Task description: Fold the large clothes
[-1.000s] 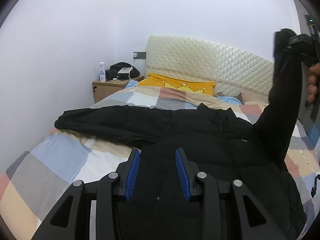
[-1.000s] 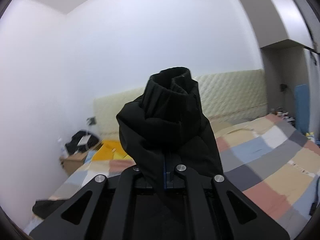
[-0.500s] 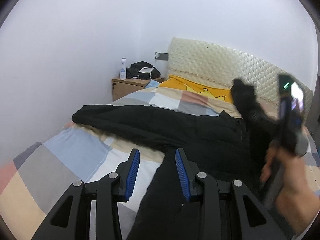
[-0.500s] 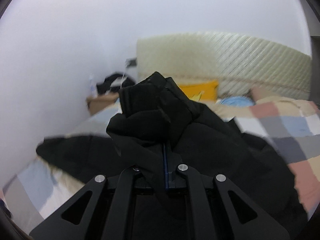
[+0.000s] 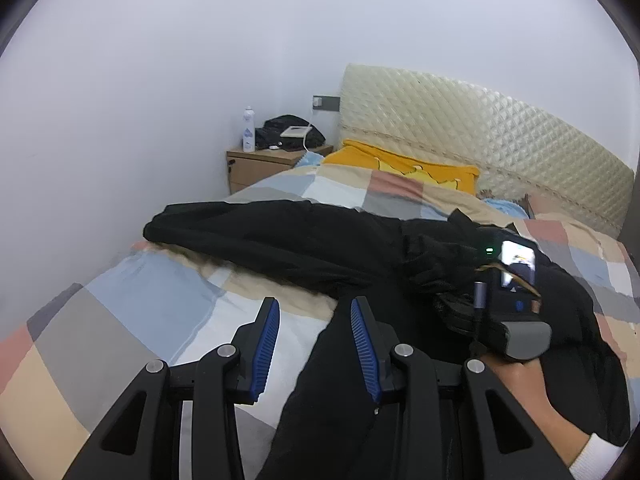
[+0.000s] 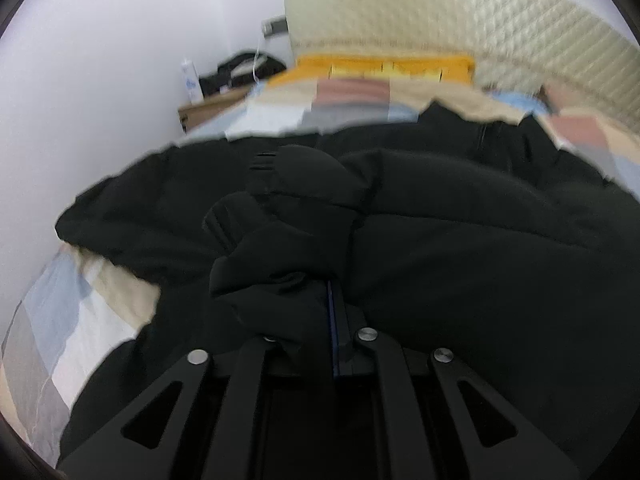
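Right gripper (image 6: 334, 320) is clamped on the cuffed sleeve (image 6: 280, 216) of the black padded jacket (image 5: 312, 240) spread across the checked bedspread (image 5: 152, 304), evidently folding it inward (left gripper (image 5: 314, 344) empty, jaws apart).

1. No writing can be read anywhere.
2. The white bottle (image 5: 248, 129) on the bedside cabinet (image 5: 267, 163) carries a blue label, its print too small to read.

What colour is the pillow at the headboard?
Yellow-orange pillow with a paler yellow print; clearest in the left wrist view.
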The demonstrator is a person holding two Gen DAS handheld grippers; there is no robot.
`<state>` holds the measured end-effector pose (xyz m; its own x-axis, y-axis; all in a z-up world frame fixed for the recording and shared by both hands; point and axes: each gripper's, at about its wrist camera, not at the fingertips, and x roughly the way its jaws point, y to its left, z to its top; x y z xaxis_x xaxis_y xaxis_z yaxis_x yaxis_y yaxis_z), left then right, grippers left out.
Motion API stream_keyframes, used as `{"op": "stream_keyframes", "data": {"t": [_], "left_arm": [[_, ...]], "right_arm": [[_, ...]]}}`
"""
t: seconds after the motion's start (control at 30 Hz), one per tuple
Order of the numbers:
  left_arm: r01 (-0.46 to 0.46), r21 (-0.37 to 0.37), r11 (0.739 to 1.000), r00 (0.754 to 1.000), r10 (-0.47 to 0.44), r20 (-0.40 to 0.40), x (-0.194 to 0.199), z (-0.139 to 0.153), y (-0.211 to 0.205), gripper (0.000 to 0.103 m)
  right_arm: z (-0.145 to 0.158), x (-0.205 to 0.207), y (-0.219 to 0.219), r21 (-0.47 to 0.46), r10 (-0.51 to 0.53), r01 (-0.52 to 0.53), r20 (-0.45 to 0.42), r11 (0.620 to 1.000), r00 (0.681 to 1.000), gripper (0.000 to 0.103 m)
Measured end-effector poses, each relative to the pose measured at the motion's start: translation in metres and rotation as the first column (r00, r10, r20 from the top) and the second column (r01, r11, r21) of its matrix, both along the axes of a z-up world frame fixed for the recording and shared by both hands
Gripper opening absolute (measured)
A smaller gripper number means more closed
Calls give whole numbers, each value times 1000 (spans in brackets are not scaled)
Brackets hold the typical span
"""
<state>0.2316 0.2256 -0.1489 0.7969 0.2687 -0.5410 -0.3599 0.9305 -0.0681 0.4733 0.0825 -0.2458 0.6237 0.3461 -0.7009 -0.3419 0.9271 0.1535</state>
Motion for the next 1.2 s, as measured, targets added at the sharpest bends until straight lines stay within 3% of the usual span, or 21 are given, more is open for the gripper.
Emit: {"op": "stream_keyframes", "data": {"t": [0.1, 0.27, 0.3, 0.43, 0.47, 0.73, 0.83, 0.9, 1.2], "left_arm": [[24, -15, 1000, 999, -24, -23, 7, -7, -4, 37], [32, 1, 999, 999, -32, -25, 6, -6, -14, 37], [32, 1, 999, 999, -32, -23, 4, -5, -14, 37], [25, 11, 1000, 1000, -25, 0, -6, 1, -18, 37], [25, 18, 1000, 1000, -25, 5, -9, 1, -21, 37], [90, 51, 995, 996, -89, -6, -13, 4, -45, 37], [134, -1, 991, 991, -134, 16, -17, 8, -47, 37], [163, -34, 986, 986, -163, 26, -17, 9, -54, 37], [257, -18, 966, 964, -255, 70, -34, 18, -94, 37]], "right_arm": [[-12, 5, 1, 2, 16, -15, -58, 1000, 998, 9], [-1, -3, -1, -4, 45, -46, -92, 999, 995, 16], [4, -8, -2, -7, 61, -62, -87, 998, 994, 22], [24, -28, -12, 3, 86, -86, -54, 996, 995, 73], [34, -37, -19, 15, 80, -80, -18, 997, 997, 75], [102, -83, -81, 40, 13, -17, 104, 999, 994, 75], [128, -109, -110, 15, -21, 19, 170, 1000, 985, 75], [141, -125, -129, 12, -44, 43, 197, 999, 979, 75], [178, -190, -206, 32, -128, 124, 275, 992, 953, 76]]}}
